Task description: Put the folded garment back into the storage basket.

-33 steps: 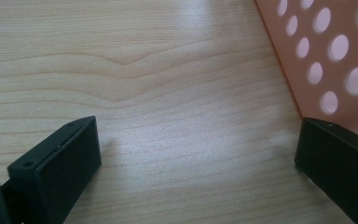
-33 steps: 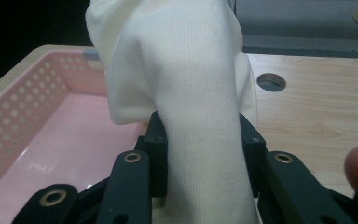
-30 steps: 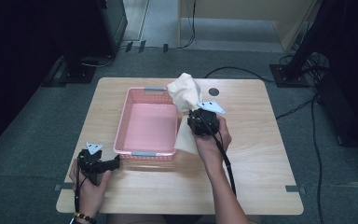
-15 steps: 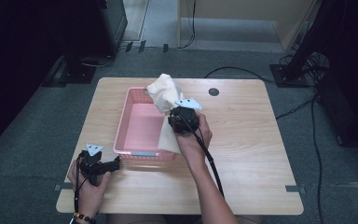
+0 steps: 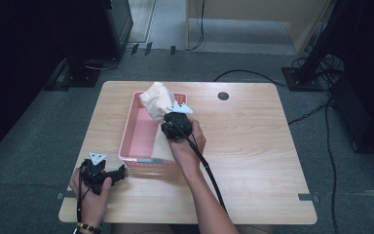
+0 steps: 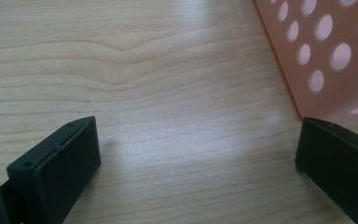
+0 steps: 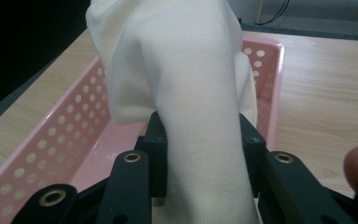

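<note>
A cream cloth (image 5: 155, 100) hangs bunched over the pink perforated basket (image 5: 135, 130) on the table. My right gripper (image 5: 168, 117) is shut on the cloth, holding it above the basket's right half; part of the cloth trails down inside the basket. In the right gripper view the cloth (image 7: 186, 93) is pinched between the black jaws, with the basket (image 7: 51, 144) below and beyond. My left gripper (image 5: 121, 171) rests on the table at the basket's near left corner. Its jaws stand wide apart over bare wood in the left gripper view, beside the basket wall (image 6: 326, 51).
The wooden table (image 5: 258, 146) has a dark round cable hole (image 5: 223, 96) near its far edge. Black stands and cables lie on the grey floor around the table. A black cable trails from the right gripper along the forearm.
The right gripper has carried the cloth leftward, from the basket's right rim to over the basket's inside. The left gripper has stayed where it was.
</note>
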